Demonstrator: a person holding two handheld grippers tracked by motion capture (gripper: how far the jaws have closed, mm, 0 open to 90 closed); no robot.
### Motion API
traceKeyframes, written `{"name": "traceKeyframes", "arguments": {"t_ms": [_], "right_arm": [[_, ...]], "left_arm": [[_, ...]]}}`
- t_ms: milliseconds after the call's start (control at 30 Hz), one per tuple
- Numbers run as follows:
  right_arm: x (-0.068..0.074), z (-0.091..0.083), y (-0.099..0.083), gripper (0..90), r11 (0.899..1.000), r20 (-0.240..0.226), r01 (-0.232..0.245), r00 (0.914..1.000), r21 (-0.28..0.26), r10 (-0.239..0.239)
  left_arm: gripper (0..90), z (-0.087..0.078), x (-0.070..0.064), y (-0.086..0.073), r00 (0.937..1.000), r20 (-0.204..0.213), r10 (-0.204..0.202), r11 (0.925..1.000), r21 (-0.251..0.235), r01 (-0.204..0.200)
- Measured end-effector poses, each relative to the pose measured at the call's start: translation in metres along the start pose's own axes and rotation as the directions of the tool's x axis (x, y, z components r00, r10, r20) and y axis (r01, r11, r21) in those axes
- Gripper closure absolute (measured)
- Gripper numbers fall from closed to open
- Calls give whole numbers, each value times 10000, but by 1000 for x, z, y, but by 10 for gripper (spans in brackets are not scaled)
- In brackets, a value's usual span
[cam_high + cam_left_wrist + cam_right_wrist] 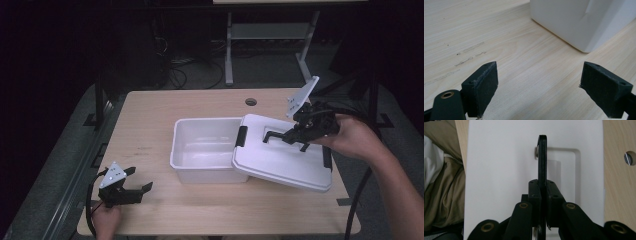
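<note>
Lid (282,160) hangs by black handle (542,157) in my right gripper (295,136), jaws clamped; bin (205,150) lies leftward, partly covered. My left gripper (131,187) gapes idle.

One white bin (200,150) at centre, one white lid (285,155) at 3 o'clock, two hand-held grippers — left hand-held gripper (137,181), right hand-held gripper (289,140) — one table (150,115).
</note>
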State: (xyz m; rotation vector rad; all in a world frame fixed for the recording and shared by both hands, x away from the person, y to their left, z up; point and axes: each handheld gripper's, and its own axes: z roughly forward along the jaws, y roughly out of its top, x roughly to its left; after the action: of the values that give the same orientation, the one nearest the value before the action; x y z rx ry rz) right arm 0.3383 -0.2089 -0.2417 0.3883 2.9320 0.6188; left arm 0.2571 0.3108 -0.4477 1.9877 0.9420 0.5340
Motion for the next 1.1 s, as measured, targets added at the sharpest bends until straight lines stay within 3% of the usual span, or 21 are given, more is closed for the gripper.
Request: {"name": "traceKeyframes", "arguments": {"t_ms": [533,1100], "right_arm": [[6,-13,-47,841,9977,219,-673,9975,-36,674],[8,8,-89,841,9926,28,-1216,9926,26,1216]], "left_arm": [[136,1,-1,0,10000,-12,6,10000,-13,-6],[136,1,-3,1,10000,-17,42,10000,17,-42]]}}
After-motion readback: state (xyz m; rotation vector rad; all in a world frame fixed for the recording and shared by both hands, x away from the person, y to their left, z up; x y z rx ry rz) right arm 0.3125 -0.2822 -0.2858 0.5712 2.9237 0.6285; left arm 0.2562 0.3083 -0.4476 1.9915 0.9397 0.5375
